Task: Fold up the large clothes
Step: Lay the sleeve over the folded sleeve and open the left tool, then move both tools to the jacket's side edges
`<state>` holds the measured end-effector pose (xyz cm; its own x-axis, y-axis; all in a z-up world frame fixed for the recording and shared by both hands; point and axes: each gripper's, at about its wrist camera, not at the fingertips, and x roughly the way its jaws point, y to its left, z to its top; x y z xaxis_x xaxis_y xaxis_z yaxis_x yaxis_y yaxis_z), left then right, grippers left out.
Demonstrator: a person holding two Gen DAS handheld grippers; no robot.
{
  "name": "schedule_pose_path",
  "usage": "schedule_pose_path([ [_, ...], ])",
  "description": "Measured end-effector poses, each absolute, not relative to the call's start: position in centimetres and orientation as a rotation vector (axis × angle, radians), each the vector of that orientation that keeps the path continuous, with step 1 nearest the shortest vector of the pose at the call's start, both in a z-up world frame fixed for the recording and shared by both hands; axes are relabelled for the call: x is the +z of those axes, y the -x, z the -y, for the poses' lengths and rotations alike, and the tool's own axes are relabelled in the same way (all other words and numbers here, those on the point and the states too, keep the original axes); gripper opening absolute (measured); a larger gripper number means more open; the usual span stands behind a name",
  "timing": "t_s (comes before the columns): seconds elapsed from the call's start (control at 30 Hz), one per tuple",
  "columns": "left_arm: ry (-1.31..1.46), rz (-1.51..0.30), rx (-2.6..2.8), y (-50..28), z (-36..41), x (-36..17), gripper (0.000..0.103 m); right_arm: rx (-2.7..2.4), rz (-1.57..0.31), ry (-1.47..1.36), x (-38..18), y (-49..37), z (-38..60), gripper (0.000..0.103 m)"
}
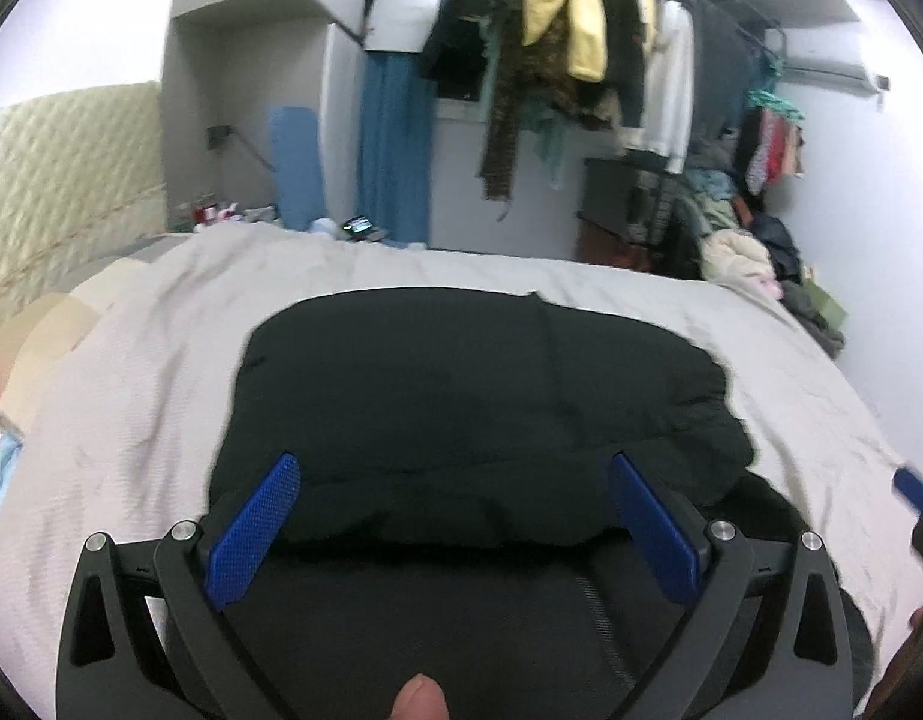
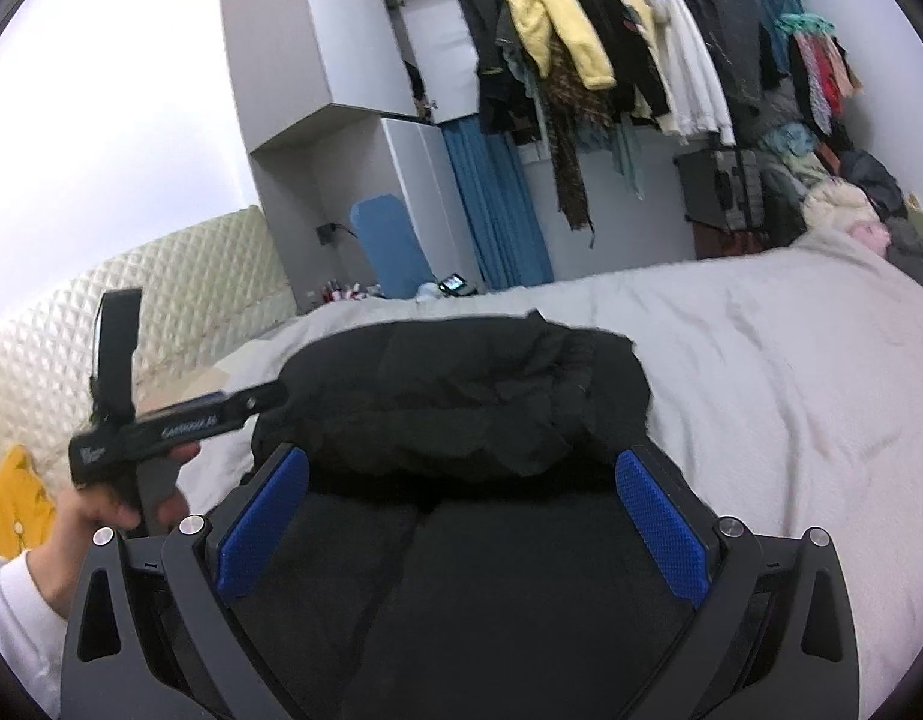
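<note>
A large black garment (image 1: 473,384) lies folded into a thick bundle on the pale bed cover (image 1: 161,372), and its near part spreads toward me. My left gripper (image 1: 455,462) hovers over the bundle's near edge, its blue pads wide apart and pressing on nothing. My right gripper (image 2: 461,456) stands open over the same black garment (image 2: 461,384), empty as well. In the right wrist view a hand holds the left gripper at the left, its fingers (image 2: 245,405) spread. A blue pad (image 1: 914,489) of the right gripper shows at the right edge of the left wrist view.
The bed cover (image 2: 761,372) stretches wide to the right of the garment. A quilted headboard (image 2: 191,300) is at the left, a yellow cloth (image 2: 11,498) below it. Behind the bed hang many clothes on a rail (image 2: 611,42), beside a grey cupboard (image 2: 317,42) and a blue curtain (image 2: 497,204).
</note>
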<state>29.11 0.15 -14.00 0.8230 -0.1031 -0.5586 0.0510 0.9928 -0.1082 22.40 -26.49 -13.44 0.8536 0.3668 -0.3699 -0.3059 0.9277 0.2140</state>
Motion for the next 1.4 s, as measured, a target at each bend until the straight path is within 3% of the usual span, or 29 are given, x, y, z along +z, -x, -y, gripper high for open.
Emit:
schedule_pose_path([
  [0.13,0.075,-0.632,-0.04,-31.3,-1.7,-14.7,0.103,0.363,-0.428,-0.12,-13.6,-27.1,24.2,0.096],
  [0.33,0.107,-0.622,0.008,-36.6,-2.7,-14.9,0.103,0.307,-0.448,-0.018,-16.5,-34.8,20.7,0.096],
  [0.57,0.035,-0.677,0.053,-42.8,-2.6,-18.5,0.103,0.314,-0.471,0.001,-19.1,-41.0,17.4,0.096],
  [0.73,0.029,-0.696,0.07,-45.2,-3.0,-20.3,0.103,0.296,-0.508,0.027,-20.8,-44.3,15.5,0.101],
  [1.13,-0.03,-0.746,0.051,-49.4,-2.4,-23.5,0.103,0.288,-0.607,0.075,-24.1,-48.6,15.0,0.103],
  [1.4,-0.014,-0.688,0.082,-45.6,-4.7,-20.8,0.103,0.339,-0.573,0.006,-21.0,-45.4,18.2,0.101],
])
